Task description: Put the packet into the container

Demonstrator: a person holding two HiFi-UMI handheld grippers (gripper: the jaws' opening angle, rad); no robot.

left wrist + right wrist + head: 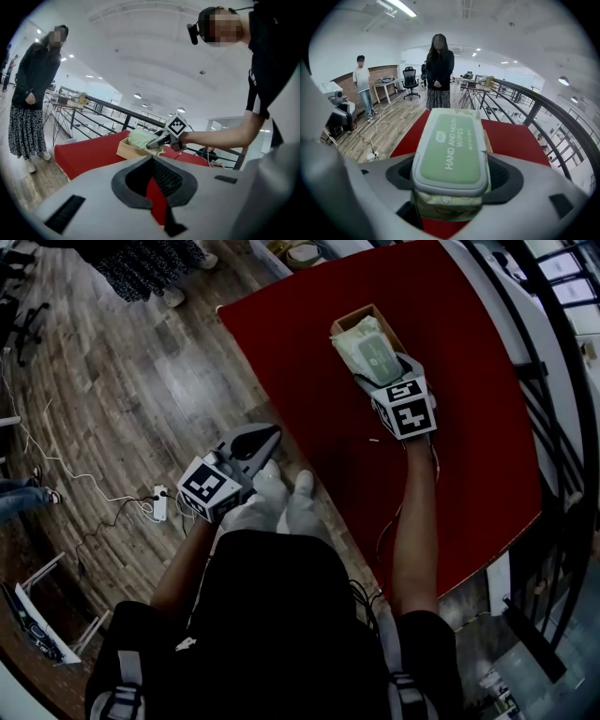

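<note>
A green packet of hand and mouth wipes (367, 351) sits between the jaws of my right gripper (373, 367), which is shut on it. The packet hangs tilted over the open cardboard box (361, 315) at the far part of the red table (300, 362). In the right gripper view the packet (450, 150) fills the middle, and a brown edge of the box (488, 140) shows behind it. The left gripper view shows the box (125, 150) with the packet (139, 138) above it. My left gripper (270, 434) is shut and empty, out past the table's near left edge.
A person in a patterned skirt (439, 70) stands on the wood floor beyond the table's far end. Another person (362, 84) stands by desks at the left. A black railing (553, 427) runs along the table's right side. A power strip with cables (159, 504) lies on the floor.
</note>
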